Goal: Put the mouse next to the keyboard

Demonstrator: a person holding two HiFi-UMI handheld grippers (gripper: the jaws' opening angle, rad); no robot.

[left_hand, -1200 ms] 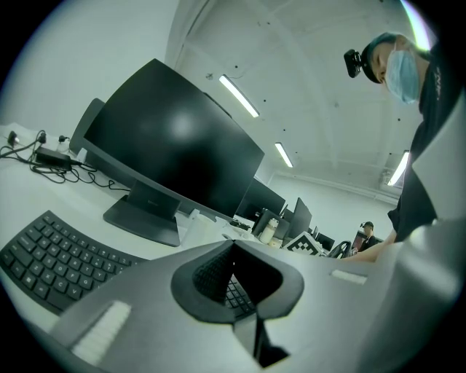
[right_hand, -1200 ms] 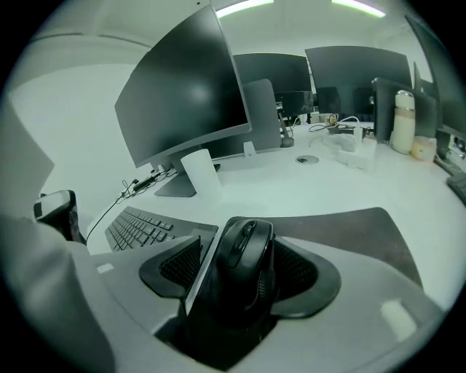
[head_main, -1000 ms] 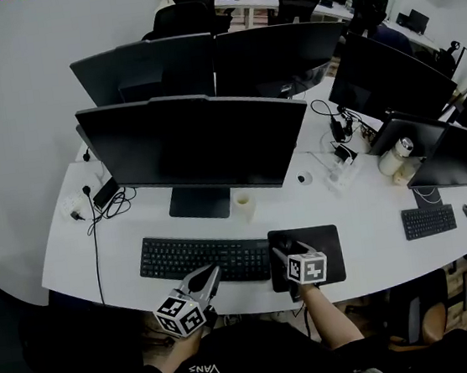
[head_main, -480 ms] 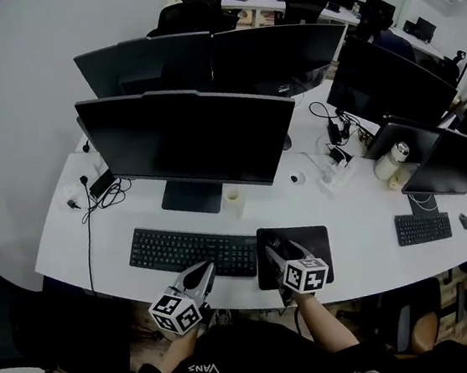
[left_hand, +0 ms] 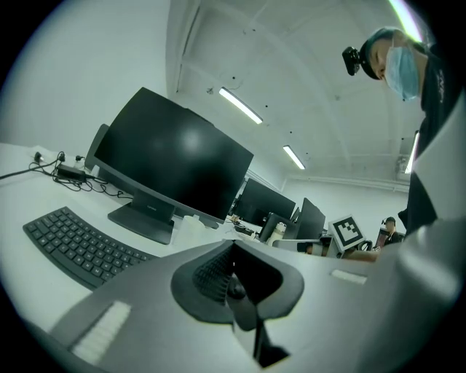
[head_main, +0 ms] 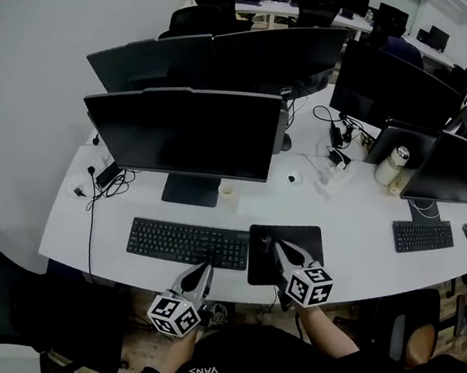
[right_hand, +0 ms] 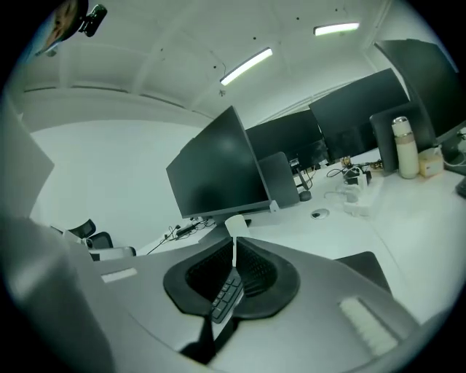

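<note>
- Mouse [head_main: 265, 241]: a small dark shape, hard to separate from the dark mouse pad [head_main: 306, 242] beneath it. It is taken to lie on the pad's left part, just beside the right end of the keyboard [head_main: 185, 241]. No claw is on it. From this lie, the placement is judged done or very nearly so.
- Right gripper [head_main: 277, 250]: held over the pad, just right of the mouse, pointed away from the person and a little downward. Its jaws have just been closing and are seen drawn almost together in the right gripper view, with nothing between them. Only keyboard keys and a pale cup [right_hand: 234, 225] are glimpsed through the slit. An empty, clenched claw clear of the mouse is read as a release made, the hand being free to leave.
- Left gripper [head_main: 203, 271]: held at the near edge of the desk [head_main: 357, 227], in front of the keyboard's right part and apart from it. Its jaws are seen together in the left gripper view, grasping nothing. It is judged the idle hand, parked out of the other's way.
- Keyboard: laid square to the monitor [head_main: 185, 137] directly behind it, so that the pad and mouse fall to its right-hand side.
- Desk: white and curved; the keyboard, pad, monitor and cup are borne on it.
</note>
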